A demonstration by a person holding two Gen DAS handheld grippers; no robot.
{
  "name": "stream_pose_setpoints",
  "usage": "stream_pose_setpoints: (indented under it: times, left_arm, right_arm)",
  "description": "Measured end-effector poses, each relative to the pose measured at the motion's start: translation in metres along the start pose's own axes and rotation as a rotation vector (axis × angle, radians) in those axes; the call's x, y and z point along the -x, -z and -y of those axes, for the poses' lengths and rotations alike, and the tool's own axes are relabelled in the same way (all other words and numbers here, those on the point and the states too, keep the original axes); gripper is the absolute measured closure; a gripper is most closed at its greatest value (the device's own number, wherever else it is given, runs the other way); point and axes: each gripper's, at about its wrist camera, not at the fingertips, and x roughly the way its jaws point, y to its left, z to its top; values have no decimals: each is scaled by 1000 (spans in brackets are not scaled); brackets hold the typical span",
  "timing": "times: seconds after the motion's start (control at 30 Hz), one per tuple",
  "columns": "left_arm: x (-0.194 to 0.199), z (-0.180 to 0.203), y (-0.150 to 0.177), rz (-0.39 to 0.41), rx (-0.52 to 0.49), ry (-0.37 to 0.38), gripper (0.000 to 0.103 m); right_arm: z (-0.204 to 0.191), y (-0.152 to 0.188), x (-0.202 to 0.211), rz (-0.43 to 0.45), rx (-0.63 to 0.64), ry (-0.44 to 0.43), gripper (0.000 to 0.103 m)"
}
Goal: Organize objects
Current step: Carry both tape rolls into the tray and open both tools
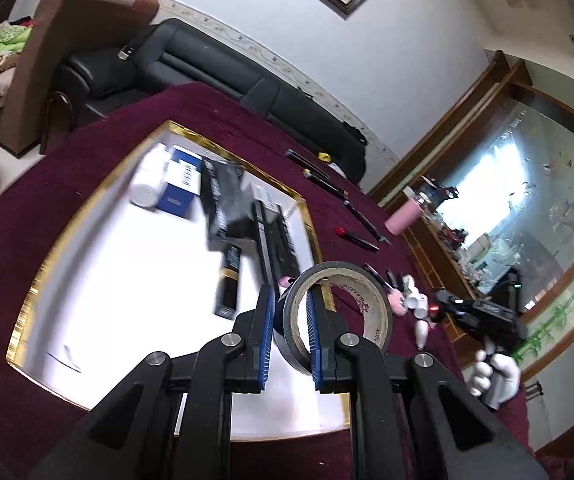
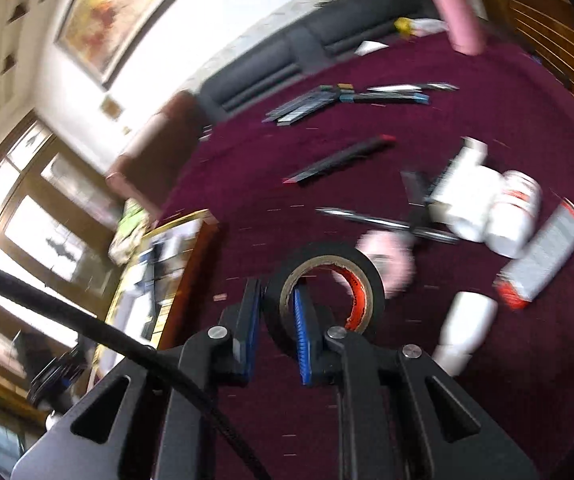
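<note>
In the left wrist view my left gripper [image 1: 290,296] is shut on a black tape roll [image 1: 339,269] with a beige core. One pad sits inside the ring and one outside. The roll hangs over the near right corner of a white tray with a gold rim [image 1: 31,300]. In the blurred right wrist view my right gripper [image 2: 275,288] is shut the same way on a second black tape roll [image 2: 327,250] with an orange inner label, above the maroon cloth [image 2: 271,184]. The tray's rim [image 2: 183,216] lies to its left.
The tray holds a white bottle [image 1: 149,184], a blue box [image 1: 181,190], black packets [image 1: 223,200] and a black tube [image 1: 229,280]. Pens [image 2: 343,160], white bottles [image 2: 515,216], a pink cup [image 2: 461,12] and a pink pad [image 2: 389,264] lie on the cloth. A white-gloved hand [image 1: 495,376] is at the right.
</note>
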Motion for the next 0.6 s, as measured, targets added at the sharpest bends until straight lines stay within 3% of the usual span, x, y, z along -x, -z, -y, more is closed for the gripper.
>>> stream_pose_setpoints:
  times: [0.3, 0.6]
  left_arm:
    - [5, -25, -40, -35, -72, -175, 91]
    - [-39, -64, -69, -187, -100, -266, 91]
  right_arm:
    - [-124, 11, -72, -158, 212, -187, 89]
    - [-197, 40, -182, -362, 247, -290, 89]
